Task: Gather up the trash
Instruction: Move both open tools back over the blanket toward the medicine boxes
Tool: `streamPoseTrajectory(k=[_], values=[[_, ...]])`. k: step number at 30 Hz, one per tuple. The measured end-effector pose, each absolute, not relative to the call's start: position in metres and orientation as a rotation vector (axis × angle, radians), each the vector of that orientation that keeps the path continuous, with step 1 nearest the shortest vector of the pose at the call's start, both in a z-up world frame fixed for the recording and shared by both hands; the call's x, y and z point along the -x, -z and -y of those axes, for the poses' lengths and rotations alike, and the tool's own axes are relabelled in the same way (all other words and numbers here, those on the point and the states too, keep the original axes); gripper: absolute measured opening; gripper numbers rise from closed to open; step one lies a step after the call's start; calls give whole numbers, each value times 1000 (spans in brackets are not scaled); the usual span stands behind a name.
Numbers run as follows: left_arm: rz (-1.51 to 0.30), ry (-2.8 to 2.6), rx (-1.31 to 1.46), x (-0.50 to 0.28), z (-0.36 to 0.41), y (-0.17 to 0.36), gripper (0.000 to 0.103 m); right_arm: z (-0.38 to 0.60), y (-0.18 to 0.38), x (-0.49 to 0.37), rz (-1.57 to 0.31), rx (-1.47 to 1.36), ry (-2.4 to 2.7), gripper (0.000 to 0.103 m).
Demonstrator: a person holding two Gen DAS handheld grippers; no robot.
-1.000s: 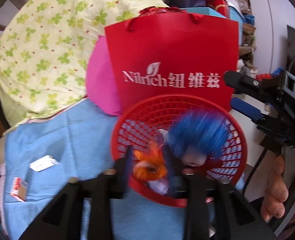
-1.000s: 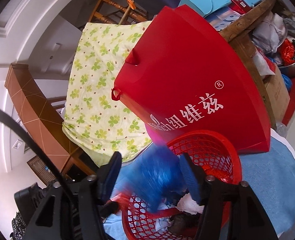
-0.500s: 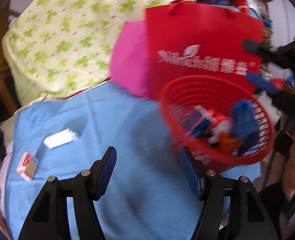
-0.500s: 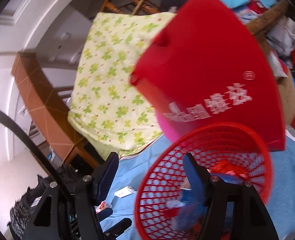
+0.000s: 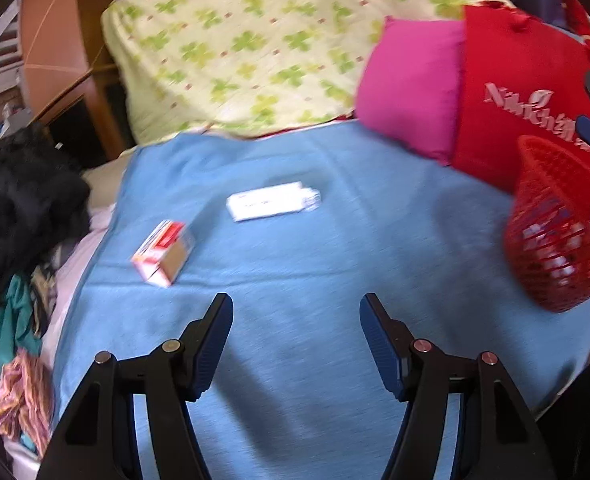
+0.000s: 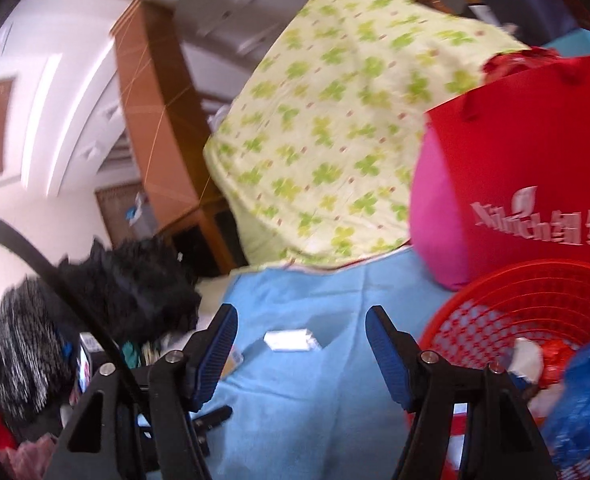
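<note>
Blue cloth (image 5: pixel 335 248), white box (image 5: pixel 273 202) beyond left gripper (image 5: pixel 296 322), fingers apart, empty

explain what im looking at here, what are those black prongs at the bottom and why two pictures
There is no robot arm here. A person holds a two-finger gripper in each hand, and each gripper carries a wide-angle camera looking out along its fingers. The black prongs are those fingers.

One picture comes from the left gripper, the other from the right gripper. Both stand open with nothing between the fingers; the left one's jaws have just been opening.

Below them lies a blue cloth. On it are two pieces of trash: a flat white packet and a small red and white box. At the right stands a red mesh basket already holding rubbish, including a blue plastic bag. Behind it are a red paper bag, a pink cushion and a clover-print blanket.
</note>
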State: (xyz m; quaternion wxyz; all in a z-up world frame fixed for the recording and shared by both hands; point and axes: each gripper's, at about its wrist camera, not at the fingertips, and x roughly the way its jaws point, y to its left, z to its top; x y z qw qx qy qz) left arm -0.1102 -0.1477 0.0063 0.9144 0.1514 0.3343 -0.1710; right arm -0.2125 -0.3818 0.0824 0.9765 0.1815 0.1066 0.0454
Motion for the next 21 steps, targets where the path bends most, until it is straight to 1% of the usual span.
streamPoseTrajectory(k=[5, 9, 18, 20, 21], values=[[-714, 279, -321, 96, 120, 13, 67, 353, -66, 182, -332, -323, -120, 70], [-754, 240, -324, 85, 104, 37, 67, 335, -46, 153, -462, -305, -119, 70], [-815, 214, -340, 71, 91, 84, 67, 306, 6, 106, -742, -207, -30, 70], [-816, 221, -323, 70, 89, 90, 68, 303, 17, 98, -794, -188, 2, 70], [-804, 212, -310, 71, 88, 91, 71, 303, 23, 95, -819, -181, 22, 70]])
